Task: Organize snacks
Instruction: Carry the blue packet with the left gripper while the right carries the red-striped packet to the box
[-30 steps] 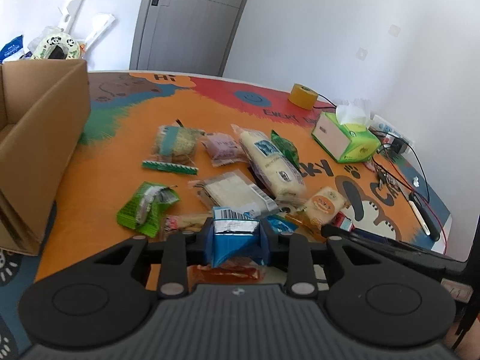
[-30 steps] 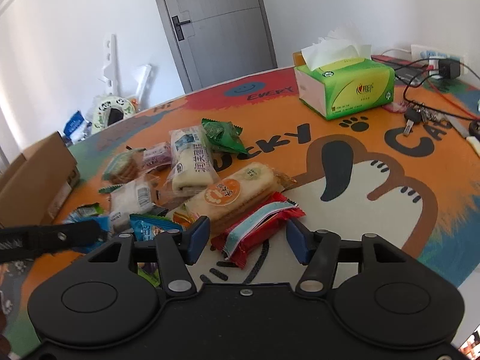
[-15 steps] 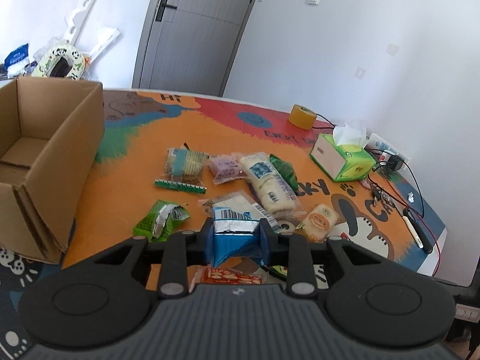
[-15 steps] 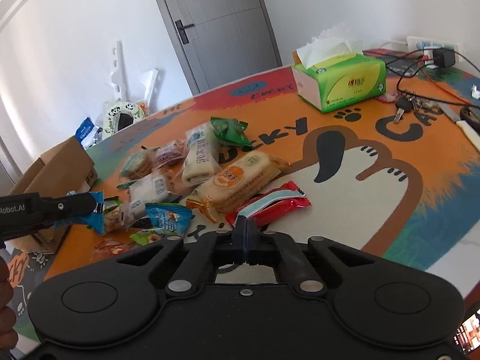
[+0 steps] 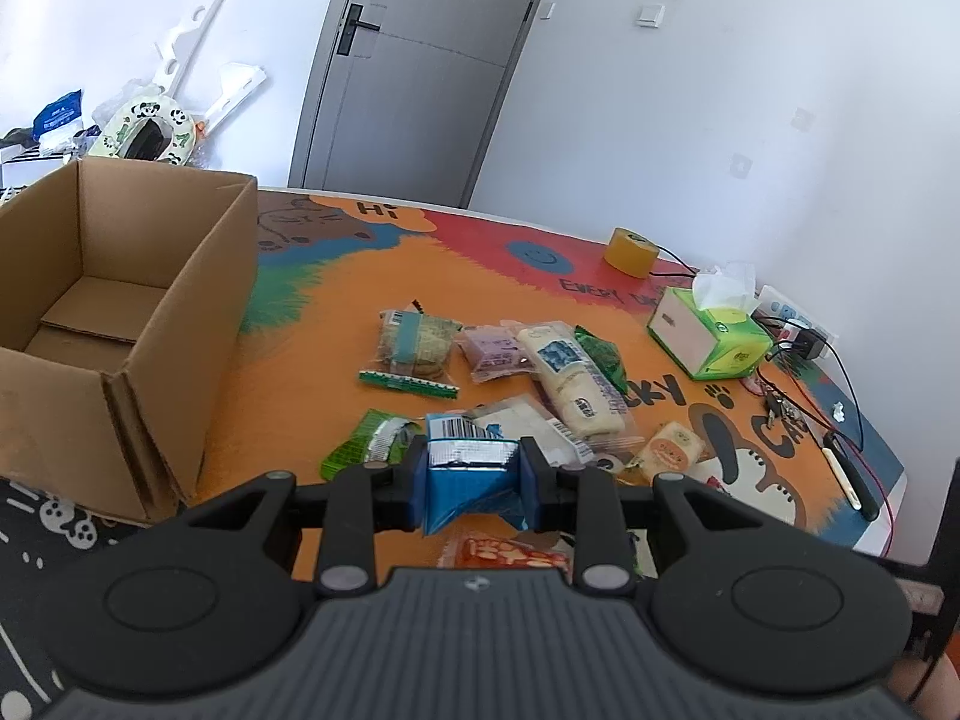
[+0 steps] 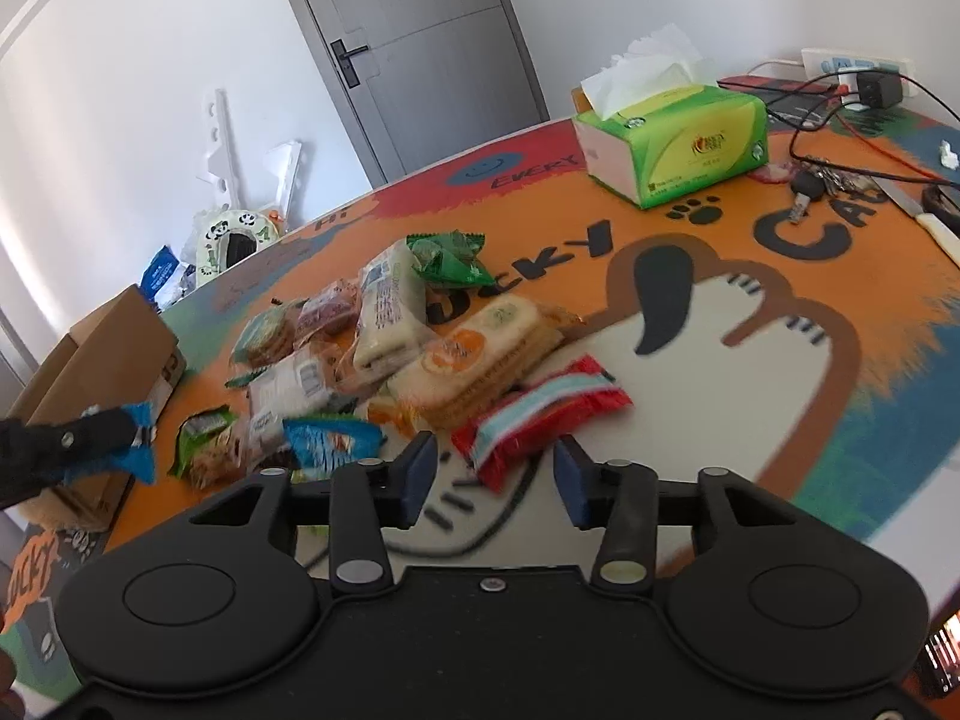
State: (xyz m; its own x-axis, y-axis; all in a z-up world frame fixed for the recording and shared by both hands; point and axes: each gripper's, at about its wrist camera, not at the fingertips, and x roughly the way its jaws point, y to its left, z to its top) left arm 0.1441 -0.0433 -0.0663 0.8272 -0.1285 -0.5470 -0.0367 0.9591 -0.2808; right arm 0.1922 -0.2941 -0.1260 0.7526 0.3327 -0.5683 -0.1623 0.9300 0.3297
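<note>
My left gripper (image 5: 473,483) is clamped on a blue snack packet (image 5: 471,474), lifted off the table (image 5: 312,354), with the open cardboard box (image 5: 120,324) off to its left. On the right wrist view, my right gripper (image 6: 493,480) has its jaws parting, nothing pressed between them; the red snack packet (image 6: 540,417) lies on the mat just ahead, its near end reaching between the fingertips. The remaining snacks (image 6: 384,330) sit heaped beyond it, and the tissue box (image 6: 678,144) stands well apart, further back.
</note>
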